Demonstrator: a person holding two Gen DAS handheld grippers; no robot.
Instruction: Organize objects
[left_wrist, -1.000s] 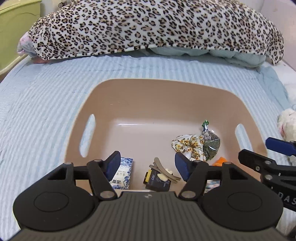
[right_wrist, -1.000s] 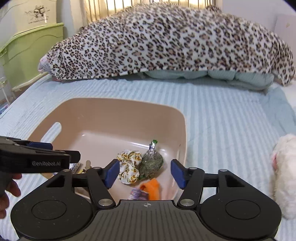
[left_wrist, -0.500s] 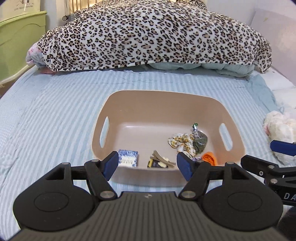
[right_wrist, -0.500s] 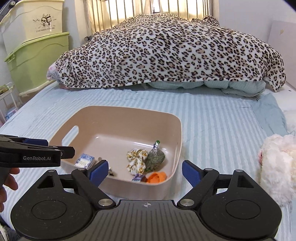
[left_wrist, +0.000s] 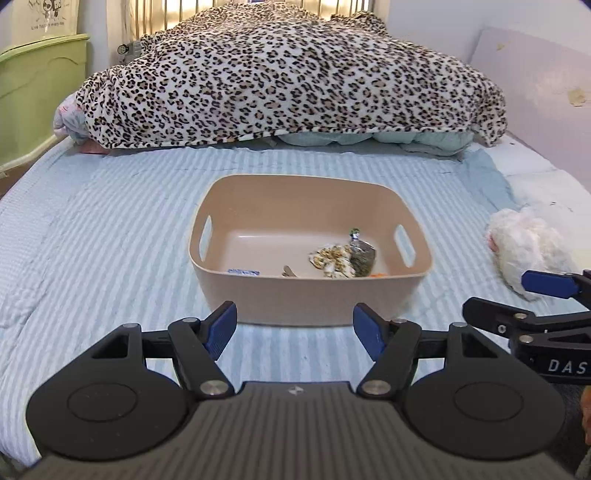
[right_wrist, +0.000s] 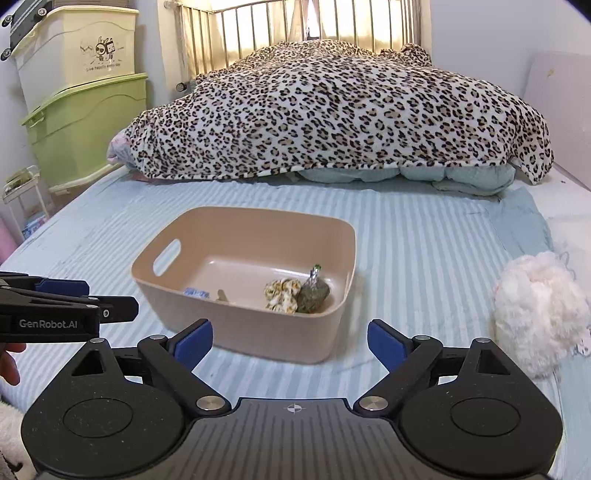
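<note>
A tan plastic bin (left_wrist: 310, 299) with 2 handle slots sits on the blue-and-white striped bedspread (left_wrist: 110, 240), in the middle of the bed. Inside it, toward the right, lie a yellow-patterned scrunchie (left_wrist: 332, 256) and, touching its right side, a small bag of green-brown bits (left_wrist: 364, 254) with a twisted foil top. A blue-patterned packet (left_wrist: 243, 272) lies at the near left of the bin floor, a tan hair clip (left_wrist: 290, 271) near the middle, and a sliver of something orange (left_wrist: 378, 274) shows at the near right; the bin's near wall hides most of these 3.

The left gripper (left_wrist: 294, 328) hangs over the bedspread just short of the bin's near wall, its blue pads spread apart with nothing between them. The right gripper (right_wrist: 290, 341) is on the near side of the bin too, toward its right corner; its jaws are opening wide and hold nothing.

A fluffy white plush (right_wrist: 539, 314) lies on the bedspread to the right of the bin, apart from it. At the far end a leopard-print blanket (right_wrist: 332, 118) is heaped over pale blue bedding. Green and cream storage boxes (right_wrist: 85, 122) stand stacked at the far left beside the bed.
</note>
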